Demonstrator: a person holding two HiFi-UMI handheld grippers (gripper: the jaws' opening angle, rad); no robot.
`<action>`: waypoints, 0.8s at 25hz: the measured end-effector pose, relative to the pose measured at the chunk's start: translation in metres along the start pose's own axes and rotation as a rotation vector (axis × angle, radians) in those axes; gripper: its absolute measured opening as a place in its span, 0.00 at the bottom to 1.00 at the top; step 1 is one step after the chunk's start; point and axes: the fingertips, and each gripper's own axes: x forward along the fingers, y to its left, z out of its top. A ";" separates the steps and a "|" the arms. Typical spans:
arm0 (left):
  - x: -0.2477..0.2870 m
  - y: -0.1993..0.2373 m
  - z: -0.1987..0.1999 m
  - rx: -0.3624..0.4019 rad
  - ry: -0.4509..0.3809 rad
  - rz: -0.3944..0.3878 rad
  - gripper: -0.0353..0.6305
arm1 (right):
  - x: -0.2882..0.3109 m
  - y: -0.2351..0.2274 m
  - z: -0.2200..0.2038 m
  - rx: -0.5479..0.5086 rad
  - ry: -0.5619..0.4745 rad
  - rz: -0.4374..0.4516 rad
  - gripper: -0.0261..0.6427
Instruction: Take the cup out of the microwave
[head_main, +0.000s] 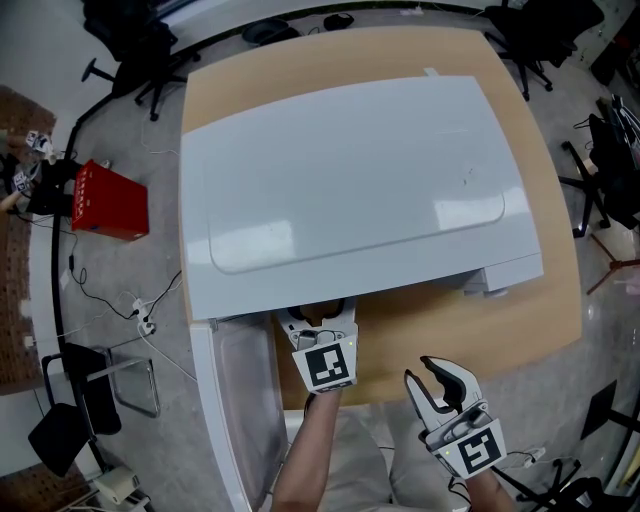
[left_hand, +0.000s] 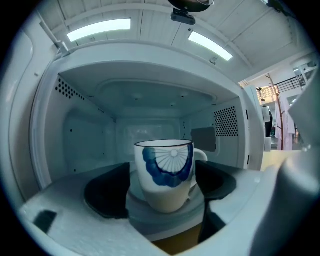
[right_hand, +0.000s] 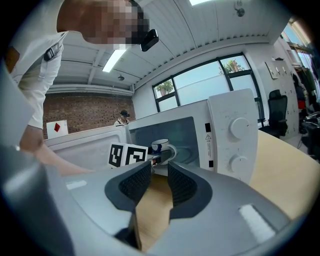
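A white cup (left_hand: 167, 172) with a blue fan pattern stands upright on the turntable inside the open white microwave (head_main: 350, 190); its handle points right. My left gripper (left_hand: 162, 189) reaches into the cavity, open, with a black pad on each side of the cup and a gap at both. In the head view the left gripper (head_main: 322, 325) sits at the microwave's front edge and the cup is hidden. My right gripper (head_main: 440, 388) hovers over the table in front, open and holding nothing. In the right gripper view its jaws (right_hand: 159, 182) point at the cup (right_hand: 160, 146).
The microwave door (head_main: 235, 400) hangs open to the left of my left arm. The wooden table (head_main: 520, 330) extends to the right of the microwave. A red box (head_main: 110, 200), cables and office chairs are on the floor around it. The control knobs (right_hand: 239, 127) face me.
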 end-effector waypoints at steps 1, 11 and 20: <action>0.002 -0.001 0.002 -0.001 -0.009 -0.017 0.66 | 0.000 0.000 -0.001 0.004 0.001 0.000 0.21; 0.016 -0.005 0.001 0.112 0.060 -0.167 0.65 | -0.002 0.010 -0.008 0.031 0.018 0.010 0.21; 0.013 -0.005 0.003 0.088 0.059 -0.131 0.64 | -0.002 0.005 -0.002 0.017 0.012 0.007 0.20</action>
